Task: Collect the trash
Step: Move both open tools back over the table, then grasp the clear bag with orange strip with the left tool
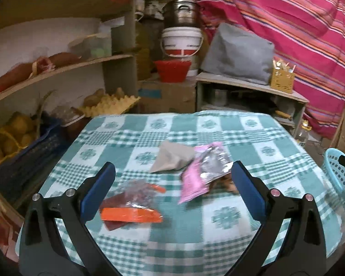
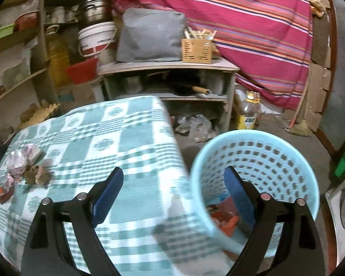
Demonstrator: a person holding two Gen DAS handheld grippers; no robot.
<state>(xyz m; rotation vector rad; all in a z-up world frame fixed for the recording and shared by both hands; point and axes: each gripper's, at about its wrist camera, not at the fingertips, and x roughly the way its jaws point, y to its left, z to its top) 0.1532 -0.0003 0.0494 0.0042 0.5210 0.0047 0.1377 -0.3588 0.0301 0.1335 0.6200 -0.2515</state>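
Several wrappers lie on the green checked tablecloth: an orange and clear packet, a pink and silver wrapper, a grey paper piece and brown scraps. My left gripper hovers open above them with nothing between its blue pads. My right gripper is open and empty over the table's right edge, one finger inside the light blue basket. Red and orange trash lies in the basket. The same wrappers show at the far left of the right wrist view.
Wooden shelves with potatoes, an egg tray and containers stand left of the table. Behind it are a white bucket, a red bowl, a low shelf with a grey bag and a striped pink cloth. An oil bottle stands on the floor.
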